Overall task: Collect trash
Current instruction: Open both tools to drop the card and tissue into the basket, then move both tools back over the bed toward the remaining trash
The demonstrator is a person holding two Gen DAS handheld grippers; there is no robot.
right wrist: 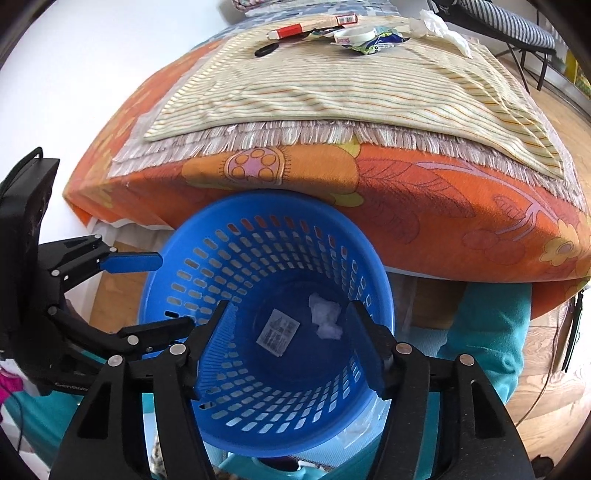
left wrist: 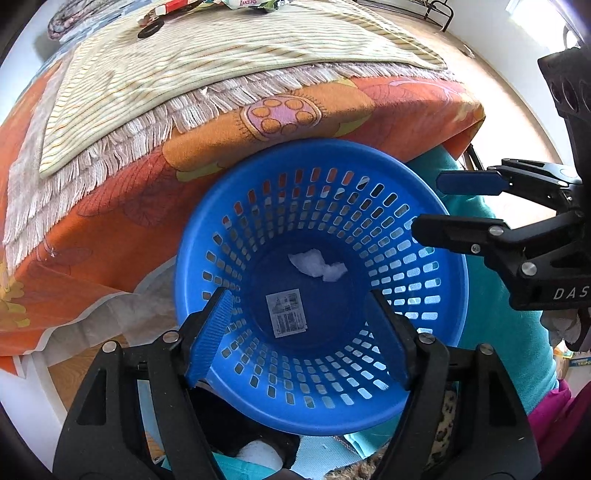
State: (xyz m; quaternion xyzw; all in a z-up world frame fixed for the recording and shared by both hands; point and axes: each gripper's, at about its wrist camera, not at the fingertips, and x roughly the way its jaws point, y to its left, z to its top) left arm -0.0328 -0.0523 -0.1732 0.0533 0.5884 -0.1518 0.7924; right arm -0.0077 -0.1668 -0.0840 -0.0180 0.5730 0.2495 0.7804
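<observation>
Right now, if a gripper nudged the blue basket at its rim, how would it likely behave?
The blue basket looks like thin plastic full of slots, so it is probably light and would slide or tip easily. It holds only a crumpled tissue and a small printed paper, so little weighs it down. The rim may flex slightly.

The basket [left wrist: 321,288] stands in front of the cloth-draped surface [left wrist: 110,206], its far rim tucked just under the surface's near edge, and a crumpled tissue [left wrist: 317,266] and a printed paper slip [left wrist: 287,313] lie side by side on its bottom. Both grippers hang over the basket's mouth, the left gripper [left wrist: 301,338] to the left of the right gripper [right wrist: 291,349]. A striped mat [right wrist: 332,92] lies on the surface, with several wrappers [right wrist: 373,38] and a small box [right wrist: 314,26] at its far end.
</observation>
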